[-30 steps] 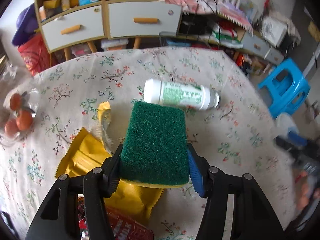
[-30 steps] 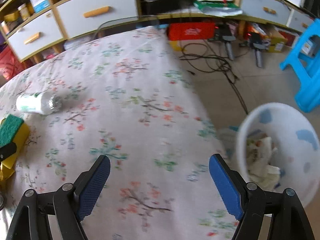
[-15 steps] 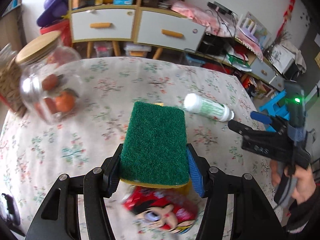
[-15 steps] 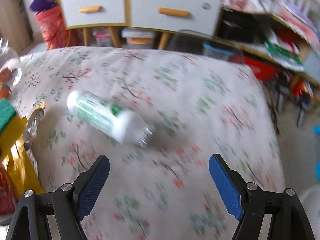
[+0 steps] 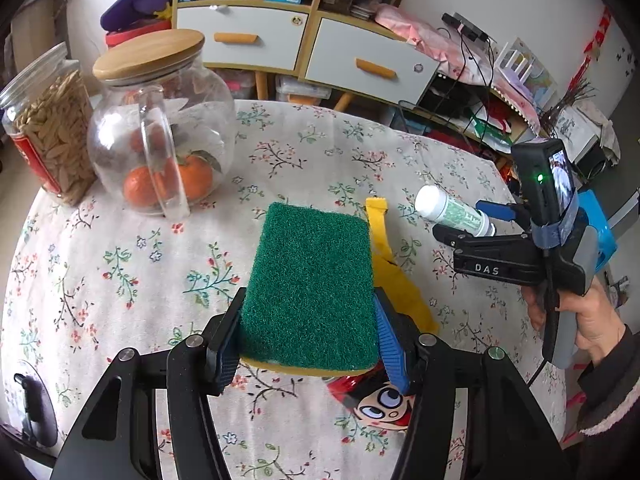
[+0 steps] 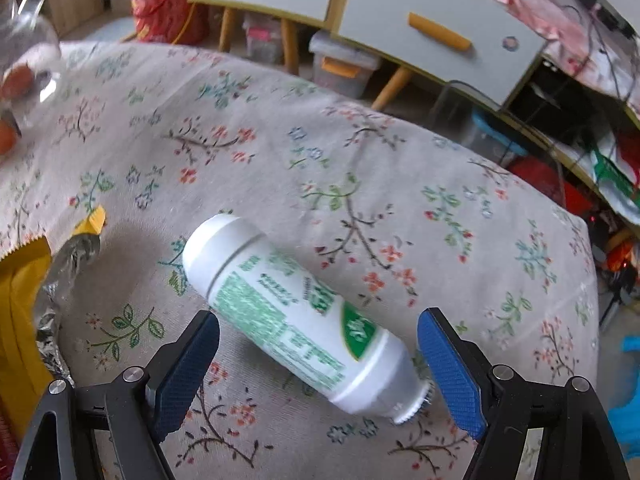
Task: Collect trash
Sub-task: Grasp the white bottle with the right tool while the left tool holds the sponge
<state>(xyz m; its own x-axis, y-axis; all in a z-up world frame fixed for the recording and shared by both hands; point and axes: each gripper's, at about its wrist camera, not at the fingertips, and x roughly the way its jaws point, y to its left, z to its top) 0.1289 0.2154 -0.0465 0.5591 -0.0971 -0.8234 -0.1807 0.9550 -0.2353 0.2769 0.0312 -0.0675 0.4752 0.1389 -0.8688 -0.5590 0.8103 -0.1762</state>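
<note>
Your left gripper points steeply down, its pads pressed on a green sponge. Your right gripper also angles down, jaws closing around a white bottle, apparently not yet touching it. Your right hand grips its handle.

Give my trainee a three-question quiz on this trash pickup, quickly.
1. What does the left gripper hold?
2. True or false: the white bottle stands upright on the tablecloth.
3. The right gripper is: A) clamped on the bottle, B) closing around it, pads not yet touching, C) away from it.

Key: 1. A green sponge. 2. False, it lies on its side. 3. B.
</note>
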